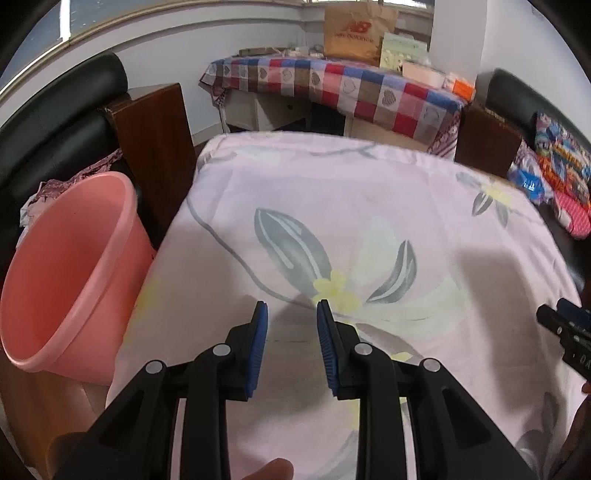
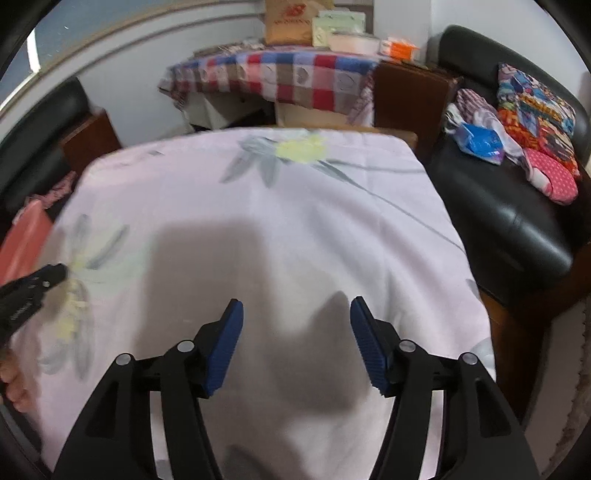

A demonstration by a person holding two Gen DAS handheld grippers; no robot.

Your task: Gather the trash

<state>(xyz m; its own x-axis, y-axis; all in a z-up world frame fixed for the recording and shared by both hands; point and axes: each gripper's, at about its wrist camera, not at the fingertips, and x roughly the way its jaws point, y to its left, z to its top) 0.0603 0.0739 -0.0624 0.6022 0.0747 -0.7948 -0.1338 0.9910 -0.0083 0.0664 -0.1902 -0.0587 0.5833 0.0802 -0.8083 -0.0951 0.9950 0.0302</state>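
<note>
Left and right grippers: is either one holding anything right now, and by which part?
Nothing is held. The left gripper and right gripper are both open over the pink floral cloth.

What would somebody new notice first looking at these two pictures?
Probably the pale pink floral cloth covering the table, filling the middle of both views with nothing lying on it. Next, the big pink bucket beside the table's left edge, then the open left gripper and right gripper hovering over the cloth.

Soft, even indoor daylight, brightest at the window strip (image 1: 62, 35) upper left. Broad grey shadow cast across the floral cloth (image 2: 332, 206) in the right wrist view, which is slightly motion-blurred. Strong fisheye curvature and black vignetting at all edges.
</note>
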